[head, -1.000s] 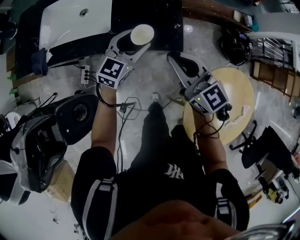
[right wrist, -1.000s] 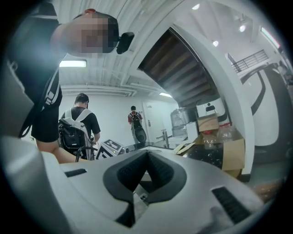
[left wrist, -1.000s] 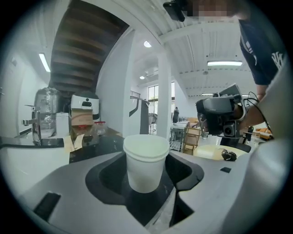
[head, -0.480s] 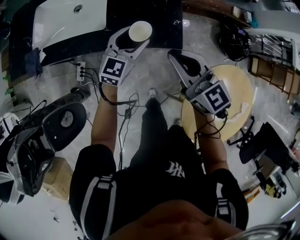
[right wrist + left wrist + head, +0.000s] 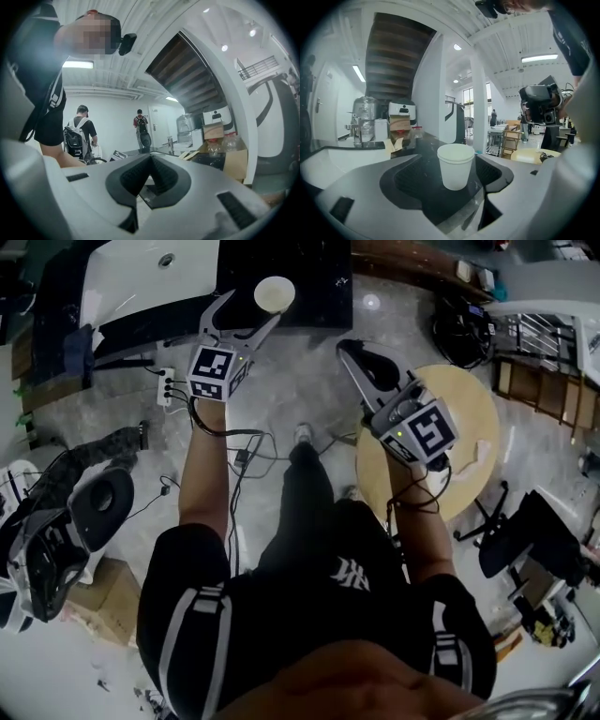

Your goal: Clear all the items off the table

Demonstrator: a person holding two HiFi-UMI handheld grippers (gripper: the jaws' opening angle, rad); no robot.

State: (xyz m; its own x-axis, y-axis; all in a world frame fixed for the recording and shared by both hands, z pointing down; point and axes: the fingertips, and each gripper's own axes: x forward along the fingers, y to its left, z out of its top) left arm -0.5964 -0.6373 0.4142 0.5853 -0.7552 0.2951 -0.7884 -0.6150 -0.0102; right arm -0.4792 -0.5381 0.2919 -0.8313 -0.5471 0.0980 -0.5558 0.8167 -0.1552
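A white paper cup [image 5: 274, 293] stands upright on the black counter [image 5: 314, 282]. My left gripper [image 5: 249, 307] reaches over the counter's edge with the cup between its jaws. In the left gripper view the cup [image 5: 455, 165] rests on the dark surface; the jaws have just been opening and their pads stand off its sides. My right gripper [image 5: 352, 352] hangs shut and empty over the floor beside a round wooden table [image 5: 473, 418]; in the right gripper view its jaws [image 5: 151, 161] meet with nothing between them.
A white sink basin [image 5: 141, 277] is set in the counter to the left. A power strip [image 5: 167, 387] and cables lie on the floor below. Black-and-white machines [image 5: 56, 540] stand at the left, a dark chair [image 5: 525, 545] at the right.
My left gripper moved forward with the cup onto the black counter, and its jaws spread away from the cup. My right gripper shifted a little and stayed shut.
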